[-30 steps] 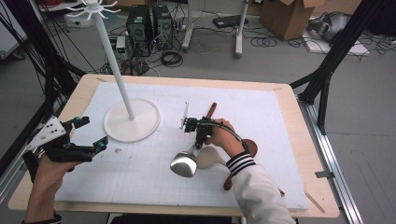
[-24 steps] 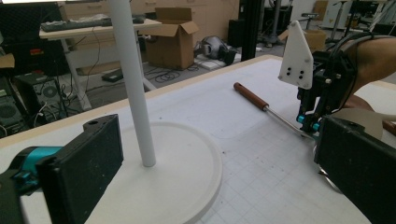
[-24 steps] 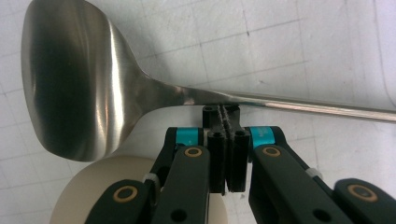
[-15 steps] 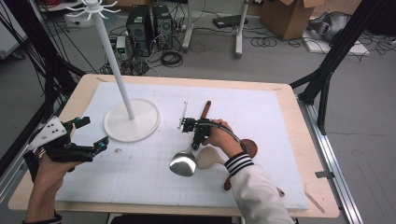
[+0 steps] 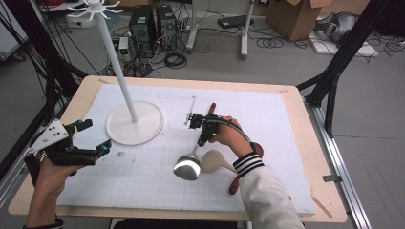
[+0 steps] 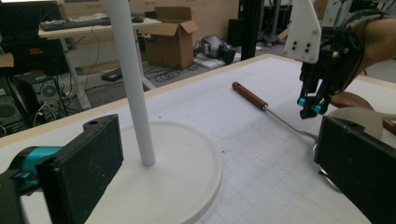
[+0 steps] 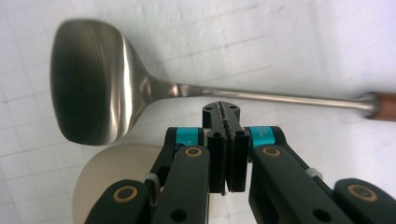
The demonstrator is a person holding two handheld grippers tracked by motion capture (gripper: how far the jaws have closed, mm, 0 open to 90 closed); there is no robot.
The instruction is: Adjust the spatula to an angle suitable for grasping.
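Observation:
A metal spatula lies on the white mat with its shiny head near me. Its thin shaft runs away to a brown wooden grip. My right gripper is shut and empty, pointing down just above that shaft. In the right gripper view the closed tips stop just short of the shaft. A cream spoon head rests beside the spatula's head. My left gripper is held open and empty at the mat's left, facing the white stand's base.
The white stand has a round base, a tall pole and hooks on top. A brown wooden handle lies by my right sleeve. The mat covers a wooden table; black frame posts stand at its corners.
My right gripper has edged slightly to the left above the spatula's shaft, staying shut. The left gripper has not moved.

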